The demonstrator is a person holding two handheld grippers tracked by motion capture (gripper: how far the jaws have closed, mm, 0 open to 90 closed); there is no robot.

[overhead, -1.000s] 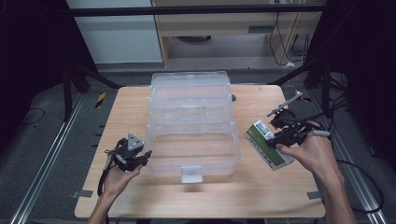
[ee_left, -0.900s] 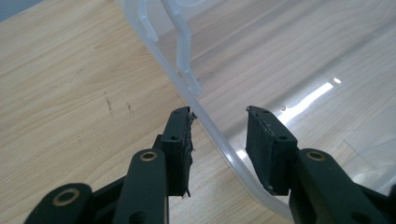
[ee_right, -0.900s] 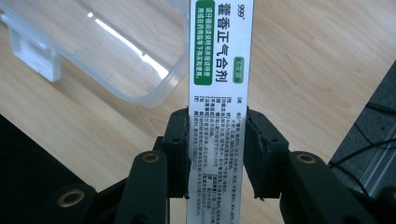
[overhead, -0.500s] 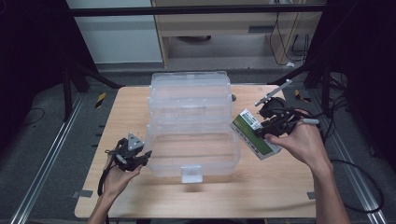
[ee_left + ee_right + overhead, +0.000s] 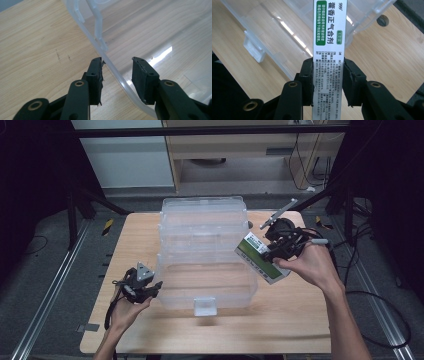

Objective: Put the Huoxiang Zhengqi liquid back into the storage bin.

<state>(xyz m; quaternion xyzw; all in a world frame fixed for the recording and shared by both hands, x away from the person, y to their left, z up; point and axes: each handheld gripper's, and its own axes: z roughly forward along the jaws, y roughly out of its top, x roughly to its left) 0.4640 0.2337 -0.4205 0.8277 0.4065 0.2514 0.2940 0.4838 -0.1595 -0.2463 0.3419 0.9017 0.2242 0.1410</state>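
Medicine box (image 5: 329, 50) clamped between right gripper (image 5: 328, 72) fingers, above clear bin (image 5: 202, 265) edge.

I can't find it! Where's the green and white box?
In the high view the green and white box is held in the right gripper, lifted at the right edge of the clear plastic bin.

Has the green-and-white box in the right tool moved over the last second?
Yes. The box, clamped in the right tool, was beside the clear bin over the table; now it is up against the bin's right wall, farther from the table's right edge.
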